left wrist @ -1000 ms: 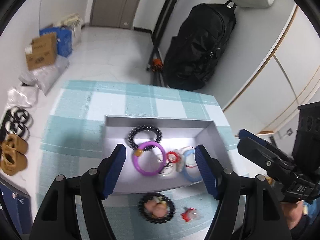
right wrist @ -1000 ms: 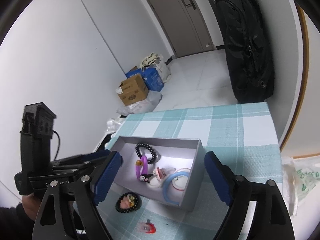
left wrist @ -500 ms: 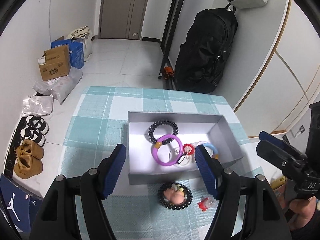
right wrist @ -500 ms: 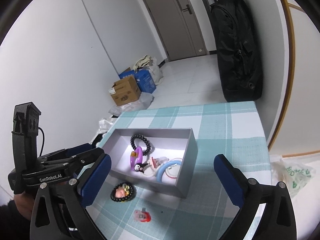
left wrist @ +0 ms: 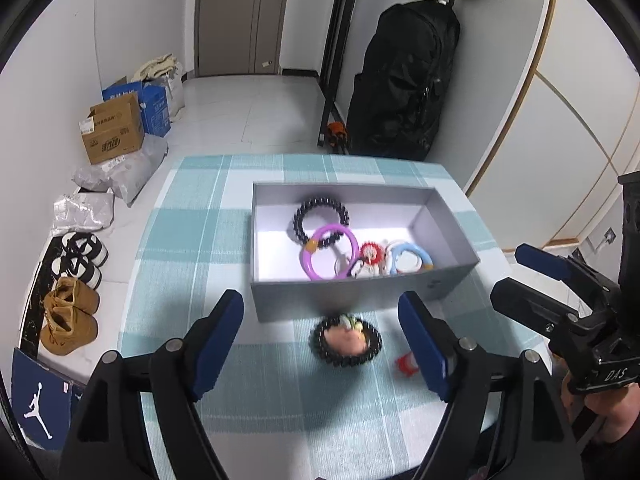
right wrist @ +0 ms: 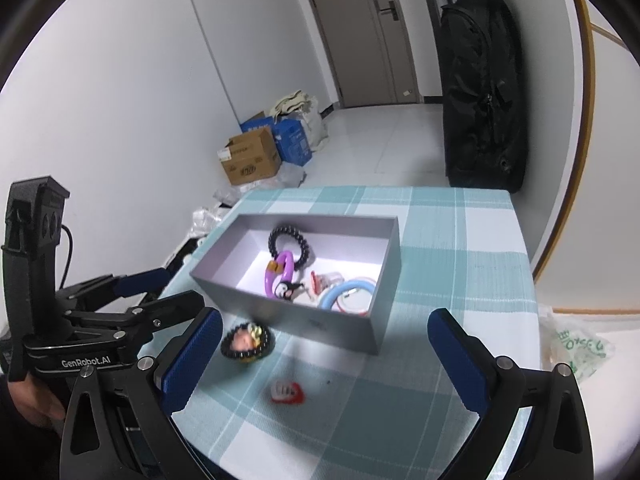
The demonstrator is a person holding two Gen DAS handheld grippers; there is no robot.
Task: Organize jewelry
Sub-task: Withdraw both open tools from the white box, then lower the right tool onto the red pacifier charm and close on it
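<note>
An open grey box (left wrist: pixel 360 296) (right wrist: pixel 304 320) stands on the checked tablecloth. It holds a black bead bracelet (left wrist: pixel 320 216), a purple ring (left wrist: pixel 330 252), a blue ring (left wrist: pixel 410 256) and small charms. In front of it on the cloth lie a black bead bracelet with a pink charm (left wrist: pixel 347 340) (right wrist: pixel 246 344) and a small red piece (left wrist: pixel 406 364) (right wrist: pixel 286 392). My left gripper (left wrist: pixel 320 320) (right wrist: pixel 176 286) hovers over the bracelet on the cloth, its jaws opening and gripping nothing. My right gripper (right wrist: pixel 324 328) (left wrist: pixel 516 272) stands wide open and empty over the red piece.
A black bag (left wrist: pixel 404 80) hangs beyond the table's far edge. Cardboard boxes (left wrist: pixel 116 132) and shoes (left wrist: pixel 72 316) sit on the floor to the left. A plastic bag (right wrist: pixel 580 348) lies off the table's right edge. A hand (right wrist: pixel 36 400) holds the left gripper.
Both grippers have drawn back from the box, which now sits farther off in both views. Both pairs of jaws have spread wider. The jewelry has not moved.
</note>
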